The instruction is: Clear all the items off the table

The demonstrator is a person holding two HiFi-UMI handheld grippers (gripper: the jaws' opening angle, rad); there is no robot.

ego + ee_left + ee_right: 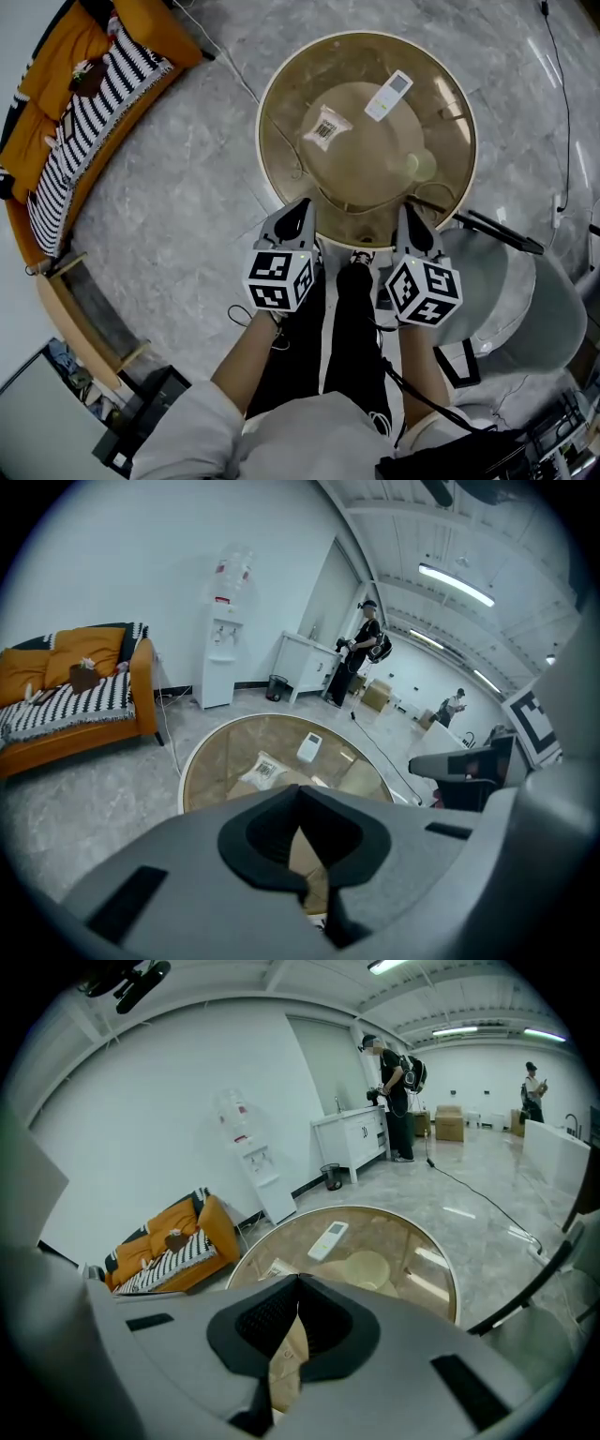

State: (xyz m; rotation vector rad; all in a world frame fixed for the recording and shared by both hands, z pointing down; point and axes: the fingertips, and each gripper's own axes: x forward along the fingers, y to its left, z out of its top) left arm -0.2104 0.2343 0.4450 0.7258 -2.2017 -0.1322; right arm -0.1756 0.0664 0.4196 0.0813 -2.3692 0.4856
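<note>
A round glass table (270, 82) stands in front of me. On it lie a white remote (388, 96) and, left of that, a clear packet with a barcode label (325, 127). My left gripper (302, 208) is at the table's near edge, shut and empty. My right gripper (410, 214) is beside it at the same edge, also shut with nothing in it. The left gripper view looks past its closed tips (301, 792) to the remote (309, 747) and packet (265, 771). In the right gripper view the remote (328, 1238) lies beyond the closed tips (298, 1283).
An orange sofa (56, 103) with a striped blanket stands at the far left. A grey chair (525, 300) is close to the table's right side. A water dispenser (225, 639) and a counter stand by the far wall, with people near them. A cable (225, 66) trails over the floor.
</note>
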